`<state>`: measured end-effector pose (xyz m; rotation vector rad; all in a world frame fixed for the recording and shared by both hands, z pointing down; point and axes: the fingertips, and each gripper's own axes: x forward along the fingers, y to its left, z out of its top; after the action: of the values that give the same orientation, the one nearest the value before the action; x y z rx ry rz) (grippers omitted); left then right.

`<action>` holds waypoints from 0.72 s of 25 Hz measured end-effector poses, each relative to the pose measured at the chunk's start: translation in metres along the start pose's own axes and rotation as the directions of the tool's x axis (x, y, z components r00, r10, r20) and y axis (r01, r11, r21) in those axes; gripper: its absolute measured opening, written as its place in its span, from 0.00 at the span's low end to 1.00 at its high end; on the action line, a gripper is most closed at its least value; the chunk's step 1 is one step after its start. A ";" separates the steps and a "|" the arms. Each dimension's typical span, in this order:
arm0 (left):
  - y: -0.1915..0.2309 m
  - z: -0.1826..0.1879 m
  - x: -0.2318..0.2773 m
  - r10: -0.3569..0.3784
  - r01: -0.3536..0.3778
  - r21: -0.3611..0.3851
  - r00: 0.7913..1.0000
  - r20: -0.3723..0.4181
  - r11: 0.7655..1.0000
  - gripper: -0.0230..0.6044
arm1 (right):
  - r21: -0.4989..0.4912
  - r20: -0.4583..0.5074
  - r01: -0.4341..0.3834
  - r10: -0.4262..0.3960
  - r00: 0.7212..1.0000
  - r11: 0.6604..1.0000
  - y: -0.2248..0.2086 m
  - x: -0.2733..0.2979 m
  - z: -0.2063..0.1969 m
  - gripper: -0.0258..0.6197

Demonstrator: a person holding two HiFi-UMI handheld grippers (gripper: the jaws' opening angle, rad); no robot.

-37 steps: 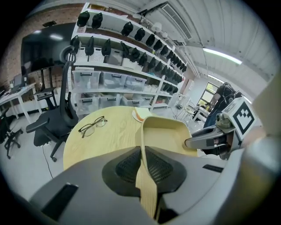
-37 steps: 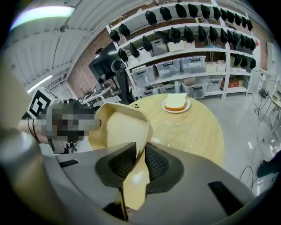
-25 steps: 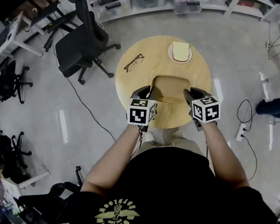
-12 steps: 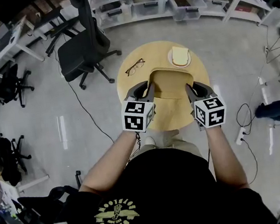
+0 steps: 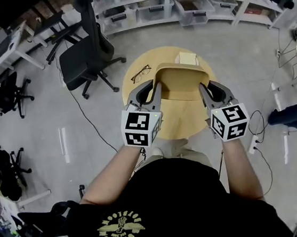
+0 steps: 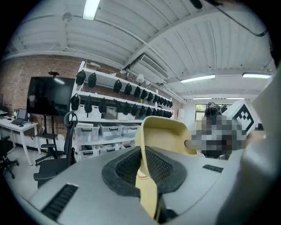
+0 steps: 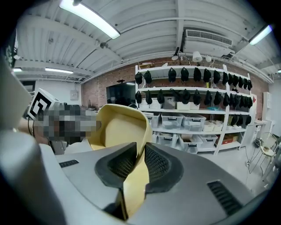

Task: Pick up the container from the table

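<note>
Yellow container (image 5: 181,81) hung above the counter (image 5: 178,121), long axis left to right; we pinched its left wall with fingers of the left gripper (image 5: 155,92), its right wall with the right gripper (image 5: 205,89).

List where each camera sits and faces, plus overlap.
Head view: on the person's head, facing steeply down at the round table; shows forearms, black shirt, left claw and right claw gripping the yellow container.
Left gripper view: on the left claw, facing along its jaws toward storage shelves; jaws pinch the container's wall.
Right gripper view: on the right claw, also facing the shelves; jaws pinch the opposite wall.
Shared: container in all three; shelves in both gripper views.
</note>
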<state>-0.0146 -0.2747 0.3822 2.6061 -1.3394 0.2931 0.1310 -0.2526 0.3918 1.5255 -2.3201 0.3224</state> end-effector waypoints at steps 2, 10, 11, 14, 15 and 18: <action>-0.001 0.012 -0.005 -0.001 0.000 0.004 1.000 0.031 1.000 0.11 | -0.009 0.026 0.004 -0.003 1.000 1.000 0.002 -0.006 0.012 0.15; 0.003 0.051 -0.026 -0.002 -0.001 0.024 0.993 0.120 1.000 0.11 | -0.051 0.108 0.017 -0.012 0.994 0.999 0.013 -0.023 0.051 0.15; 0.004 0.053 -0.028 -0.002 -0.001 0.020 0.992 0.123 1.000 0.11 | -0.056 0.113 0.018 -0.012 0.994 0.998 0.015 -0.024 0.053 0.15; 0.006 0.050 -0.029 -0.012 0.011 0.002 0.994 0.113 1.000 0.11 | -0.064 0.118 0.019 -0.012 0.993 0.998 0.018 -0.026 0.056 0.15; 0.006 0.050 -0.029 -0.014 0.015 -0.001 0.994 0.111 1.000 0.11 | -0.066 0.118 0.020 -0.012 0.993 0.998 0.019 -0.026 0.056 0.15; 0.007 0.050 -0.031 -0.014 0.014 0.000 0.993 0.114 1.000 0.11 | -0.066 0.117 0.020 -0.012 0.993 0.998 0.020 -0.026 0.056 0.15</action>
<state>-0.0336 -0.2680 0.3264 2.6667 -1.3558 0.1443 0.1130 -0.2435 0.3299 1.5684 -2.3802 0.1538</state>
